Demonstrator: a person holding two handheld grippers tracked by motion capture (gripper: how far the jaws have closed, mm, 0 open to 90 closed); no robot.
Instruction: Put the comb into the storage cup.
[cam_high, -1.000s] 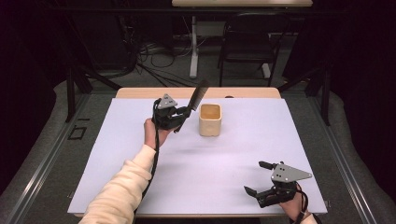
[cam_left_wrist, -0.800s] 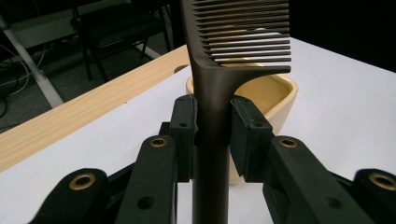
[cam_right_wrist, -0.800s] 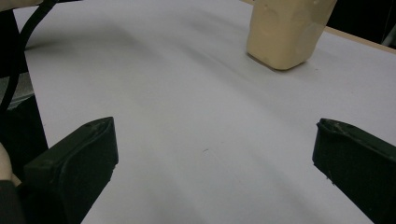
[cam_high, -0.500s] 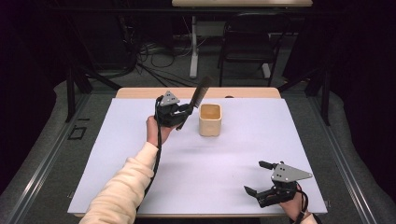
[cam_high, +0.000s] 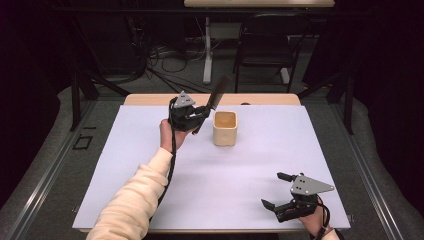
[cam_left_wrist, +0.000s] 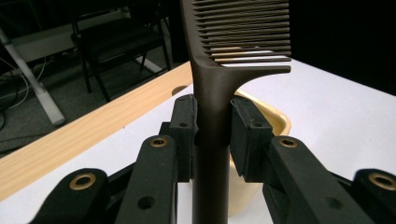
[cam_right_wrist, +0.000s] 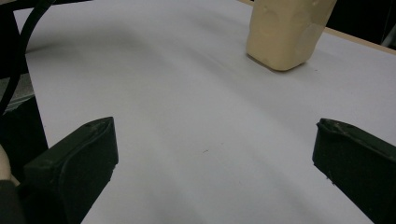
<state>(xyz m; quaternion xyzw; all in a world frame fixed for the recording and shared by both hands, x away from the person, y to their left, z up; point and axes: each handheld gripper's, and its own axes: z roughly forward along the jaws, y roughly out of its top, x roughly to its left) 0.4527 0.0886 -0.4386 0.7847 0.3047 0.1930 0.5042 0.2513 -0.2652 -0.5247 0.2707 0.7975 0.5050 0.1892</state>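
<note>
High view: left gripper (cam_high: 199, 116) is up off the bench (cam_high: 150, 165) w/ a dark comb (cam_high: 216, 95) clamped by its handle, just left of the cream cup (cam_high: 225, 128). Vs a sec ago the change is small. The comb's toothed end has crept a bit toward the cup's far-left rim, still slanting up and away from the hand, and the hand has barely shifted. The cup sits in the same spot near the bench's far edge. The right gripper (cam_high: 280, 204) is also where it was, low at the near right corner.

Left gripper view: the jaws squeeze the comb's (cam_left_wrist: 210, 140) handle from both sides, just below where the teeth start. Teeth point right in this view. The cup (cam_left_wrist: 275, 123) shows right behind the jaws, its rim partly hidden by them. The grip looks square and the comb isn't skewed between the pads.

Right gripper view: jaws stand wide apart w/ nothing between them, just bare white bench (cam_right_wrist: 196, 130), cup (cam_right_wrist: 285, 32) well off ahead.

Judgement: the work looks like standing the comb in the cup. The lift is done and the carry is nearly over, approx. the last bit of travel before lowering. The handle end hangs below the gripper, so it would prob. go in first. The comb isn't over the opening yet, so the left hand needs a little more travel right, then a descent. The light cup could tip if the handle catches its rim.
</note>
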